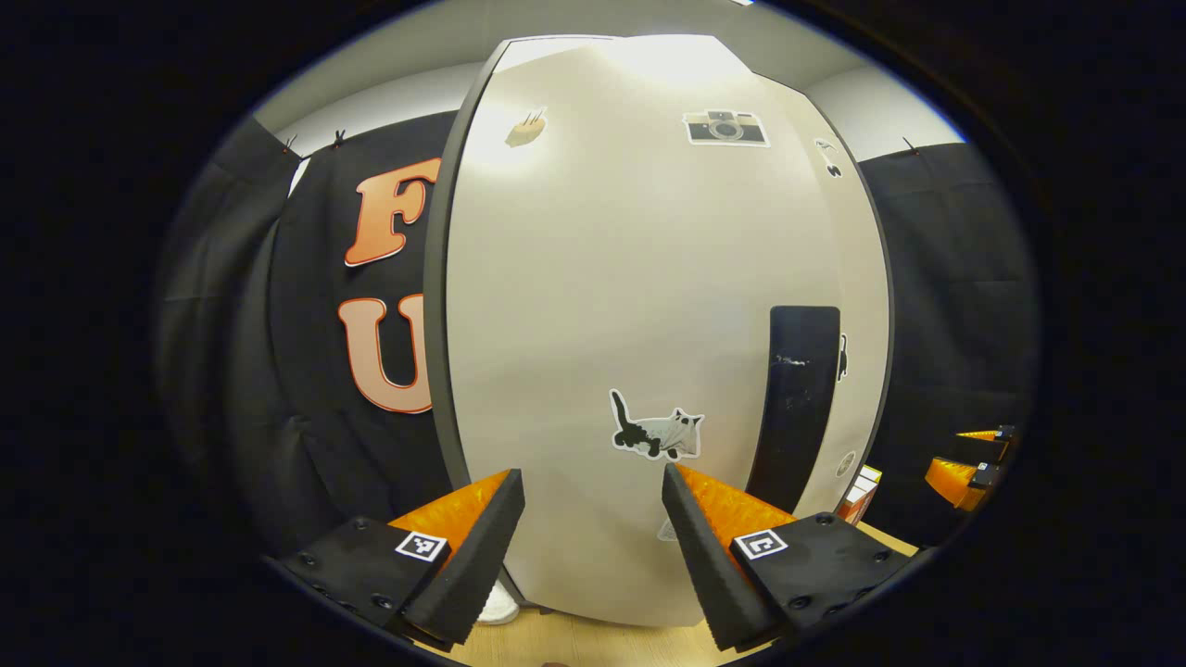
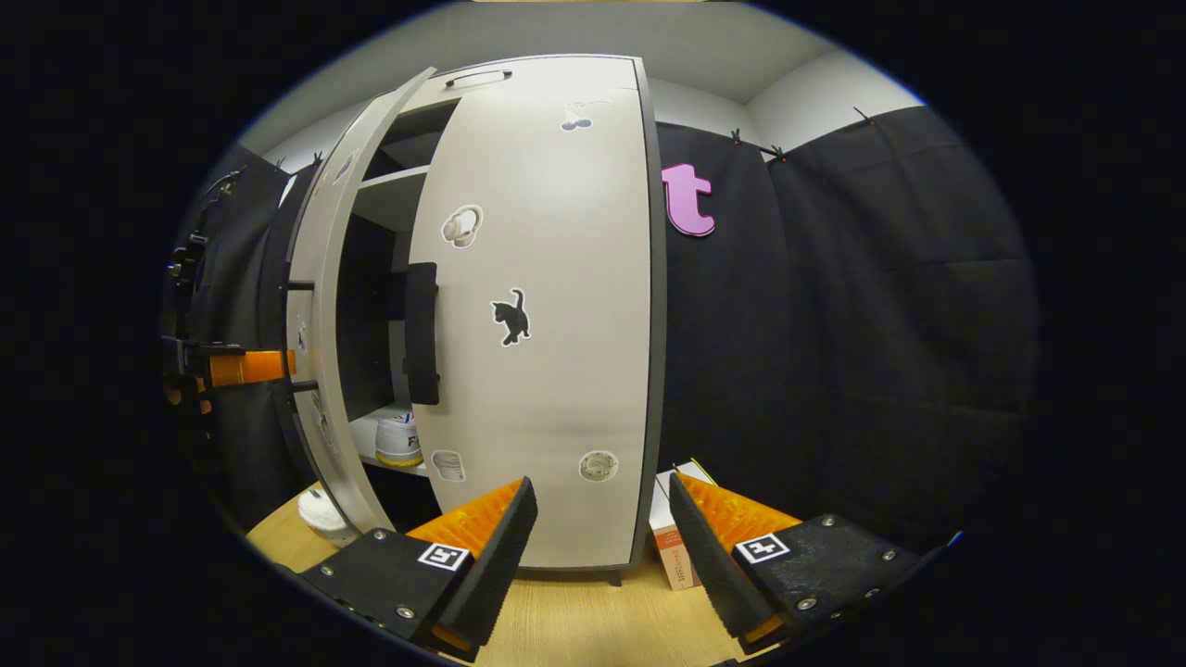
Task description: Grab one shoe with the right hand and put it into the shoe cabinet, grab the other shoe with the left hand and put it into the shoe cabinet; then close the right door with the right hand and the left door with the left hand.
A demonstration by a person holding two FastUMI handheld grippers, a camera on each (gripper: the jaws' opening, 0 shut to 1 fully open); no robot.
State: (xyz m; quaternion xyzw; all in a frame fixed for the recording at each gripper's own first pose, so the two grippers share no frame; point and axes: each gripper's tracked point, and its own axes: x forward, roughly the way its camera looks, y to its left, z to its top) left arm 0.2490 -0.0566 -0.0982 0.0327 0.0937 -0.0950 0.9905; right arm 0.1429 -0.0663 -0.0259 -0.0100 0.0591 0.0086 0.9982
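Left gripper (image 1: 593, 519): fingers spread wide, nothing between them, held close in front of the outer face of the left door (image 1: 630, 306). Right gripper (image 2: 602, 528): likewise spread wide and empty, pointed at the lower part of the right door (image 2: 537, 324).

Left door, seen from the right gripper view, stands ajar, swung out from the shoe cabinet (image 2: 389, 185); the gap shows the shelves inside. Right door appears shut or all but shut. One white shoe (image 2: 400, 439) sits on a low shelf inside, visible through the gap. A second white object on the floor by the foot of the left door may be the other shoe; cannot tell.

Handling judgement: the door is a stiff, flat, light-coloured panel with a dark edge, smooth and likely slippery, so pinching the face is no use. It should swing freely on its hinges with a light push. Best contact: a flat push on the outer face, near the free edge and away from the hinges, or a grip on the dark vertical handle (image 1: 801, 389) on that edge.

Appearance: pale matt surface with stickers, a camera sticker (image 1: 725, 128) near the top and a cat sticker (image 1: 656, 428) low down. A small carton (image 2: 675, 547) stands on the wooden floor (image 2: 574, 611) just beside the cabinet's right foot.
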